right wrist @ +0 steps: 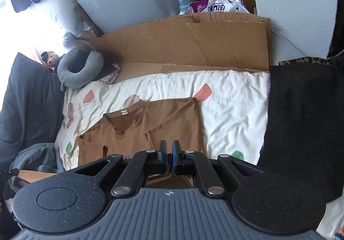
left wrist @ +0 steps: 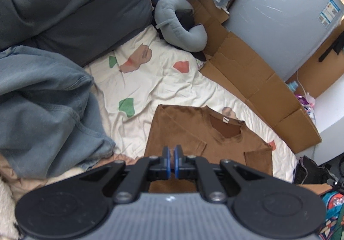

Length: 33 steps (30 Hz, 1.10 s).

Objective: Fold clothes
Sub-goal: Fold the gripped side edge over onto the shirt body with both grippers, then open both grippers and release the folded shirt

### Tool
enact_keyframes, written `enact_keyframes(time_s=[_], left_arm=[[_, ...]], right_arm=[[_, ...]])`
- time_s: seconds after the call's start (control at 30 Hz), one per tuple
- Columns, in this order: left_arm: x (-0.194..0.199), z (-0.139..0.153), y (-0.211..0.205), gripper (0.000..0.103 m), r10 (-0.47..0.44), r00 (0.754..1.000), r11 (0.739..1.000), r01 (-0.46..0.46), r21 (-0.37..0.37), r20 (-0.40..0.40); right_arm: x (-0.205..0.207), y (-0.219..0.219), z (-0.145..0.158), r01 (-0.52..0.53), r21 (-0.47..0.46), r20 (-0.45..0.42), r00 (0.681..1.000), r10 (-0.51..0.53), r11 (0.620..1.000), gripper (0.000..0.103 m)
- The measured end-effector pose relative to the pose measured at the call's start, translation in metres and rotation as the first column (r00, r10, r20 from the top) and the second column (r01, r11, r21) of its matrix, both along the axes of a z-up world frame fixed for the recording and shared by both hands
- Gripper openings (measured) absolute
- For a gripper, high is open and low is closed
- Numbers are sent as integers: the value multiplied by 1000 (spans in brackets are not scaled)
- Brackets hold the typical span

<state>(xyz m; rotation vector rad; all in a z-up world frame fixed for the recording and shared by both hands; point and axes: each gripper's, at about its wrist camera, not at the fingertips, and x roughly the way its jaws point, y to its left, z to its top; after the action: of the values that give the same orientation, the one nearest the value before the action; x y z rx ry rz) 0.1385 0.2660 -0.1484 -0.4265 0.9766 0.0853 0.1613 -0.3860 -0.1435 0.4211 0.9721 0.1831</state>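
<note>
A brown V-neck shirt (left wrist: 193,138) lies on a cream bed sheet (left wrist: 150,80), its sleeves folded in over the front. It also shows in the right wrist view (right wrist: 150,128). My left gripper (left wrist: 172,151) is shut, over the shirt's lower part; the shirt's bottom hem appears pinched between its fingers. My right gripper (right wrist: 169,149) is shut on the shirt's bottom hem, and a strip of brown fabric shows between its blue pads (right wrist: 175,154).
A blue denim garment (left wrist: 43,98) and a dark grey one (left wrist: 75,3) are heaped to the left. A grey neck pillow (left wrist: 178,24) and flattened cardboard (left wrist: 253,80) lie along the bed's far side. A black cloth (right wrist: 305,121) covers the right.
</note>
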Motion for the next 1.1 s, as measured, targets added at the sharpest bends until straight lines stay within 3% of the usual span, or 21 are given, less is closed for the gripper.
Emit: enact_keyframes(time_s=[0.53, 0.7, 0.83, 1.1], left_arm=[[81, -95, 7, 4, -13, 999, 1000, 14, 8, -49], [109, -124, 7, 4, -42, 998, 998, 45, 46, -54], [127, -150, 4, 4, -92, 995, 995, 94, 37, -41], [137, -192, 19, 10, -28, 999, 998, 30, 49, -41]], right_arm=[[90, 25, -74, -52, -90, -50, 998, 47, 995, 3], [113, 30, -103, -42, -169, -54, 998, 33, 985, 0], [129, 32, -125, -61, -210, -76, 996, 46, 976, 0], [135, 40, -167, -107, -231, -100, 991, 85, 967, 0]])
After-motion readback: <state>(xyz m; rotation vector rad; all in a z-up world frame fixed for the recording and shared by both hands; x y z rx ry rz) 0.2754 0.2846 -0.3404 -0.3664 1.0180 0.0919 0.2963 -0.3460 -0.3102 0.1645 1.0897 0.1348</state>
